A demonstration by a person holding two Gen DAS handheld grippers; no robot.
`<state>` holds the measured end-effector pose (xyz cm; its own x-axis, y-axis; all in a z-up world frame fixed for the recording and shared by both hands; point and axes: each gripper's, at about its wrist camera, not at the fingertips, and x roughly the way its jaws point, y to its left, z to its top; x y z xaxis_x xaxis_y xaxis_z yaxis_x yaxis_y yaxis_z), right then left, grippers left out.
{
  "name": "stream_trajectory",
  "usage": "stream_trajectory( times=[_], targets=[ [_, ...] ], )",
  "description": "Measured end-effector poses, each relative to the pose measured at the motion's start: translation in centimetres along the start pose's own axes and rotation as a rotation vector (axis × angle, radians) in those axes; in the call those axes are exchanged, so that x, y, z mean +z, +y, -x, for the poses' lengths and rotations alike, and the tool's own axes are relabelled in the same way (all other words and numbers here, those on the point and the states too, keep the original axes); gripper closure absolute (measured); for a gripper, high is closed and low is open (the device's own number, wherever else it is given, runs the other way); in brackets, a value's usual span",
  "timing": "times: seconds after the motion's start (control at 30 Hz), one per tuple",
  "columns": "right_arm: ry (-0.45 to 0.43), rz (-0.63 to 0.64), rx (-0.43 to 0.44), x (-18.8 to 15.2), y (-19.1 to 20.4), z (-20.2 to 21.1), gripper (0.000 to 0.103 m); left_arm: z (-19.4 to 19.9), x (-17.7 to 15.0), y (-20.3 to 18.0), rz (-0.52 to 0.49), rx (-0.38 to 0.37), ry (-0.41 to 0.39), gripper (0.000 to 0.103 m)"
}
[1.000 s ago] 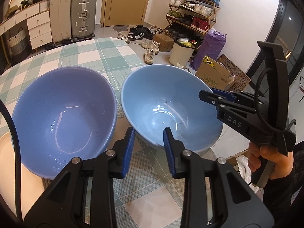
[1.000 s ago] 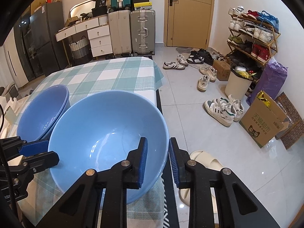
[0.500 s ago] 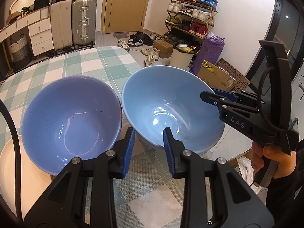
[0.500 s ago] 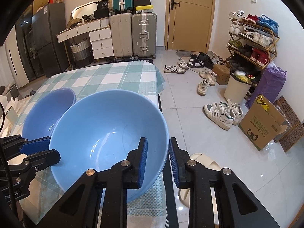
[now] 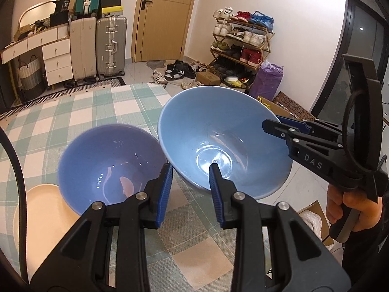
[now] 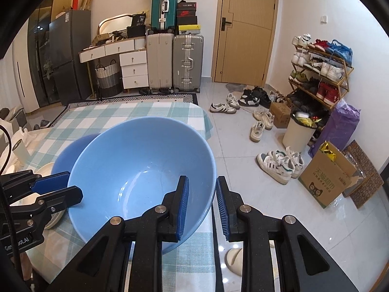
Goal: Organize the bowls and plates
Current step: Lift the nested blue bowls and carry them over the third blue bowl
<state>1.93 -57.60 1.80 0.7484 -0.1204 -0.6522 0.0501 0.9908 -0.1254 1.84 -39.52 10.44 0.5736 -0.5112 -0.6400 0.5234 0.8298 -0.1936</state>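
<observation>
Now both grippers clamp 1 light blue bowl by opposite edges, above the checked table.

Nearest in the right wrist view, the right gripper (image 6: 200, 202) has its blue pads closed on the near right rim of the light blue bowl (image 6: 136, 170), 1 pad inside the wall and 1 outside. On the other side, the left gripper (image 5: 190, 182) pinches the bowl's near rim in the same way, and its fingers (image 6: 52, 182) show at the bowl's left edge in the right view. The bowl tilts, lifted clear of the checked tablecloth (image 5: 85, 112). Just left of it sits a darker blue bowl (image 5: 109, 168) on a cream plate (image 5: 41, 216), their rims nearly touching. Beyond the table stand 2 suitcases (image 6: 175, 60), a door (image 6: 245, 26) and a shoe rack (image 6: 321, 70).
</observation>
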Motion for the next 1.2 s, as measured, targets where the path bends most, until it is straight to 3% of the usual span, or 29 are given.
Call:
stream_trajectory(
  times=[0.43, 0.73, 0.93, 1.2],
  targets=[
    [-0.086, 0.054, 0.021, 2.8, 5.6, 5.7, 0.079, 9.2, 0.1, 2.5, 0.022, 0.047, -0.113, 0.075],
    [-0.103, 0.095, 0.066, 4.1, 11.2, 6.6, 0.079, 14.9, -0.7, 6.3, 0.056, 0.109, -0.155, 0.075],
    [-0.106, 0.118, 0.107, 4.9, 14.5, 5.9, 0.079, 16.6, -1.3, 9.2, 0.092, 0.151, -0.154, 0.075],
    [-0.088, 0.139, 0.147, 5.5, 17.7, 3.6, 0.079, 15.8, -2.1, 11.8, 0.12, 0.202, -0.135, 0.075]
  ],
)
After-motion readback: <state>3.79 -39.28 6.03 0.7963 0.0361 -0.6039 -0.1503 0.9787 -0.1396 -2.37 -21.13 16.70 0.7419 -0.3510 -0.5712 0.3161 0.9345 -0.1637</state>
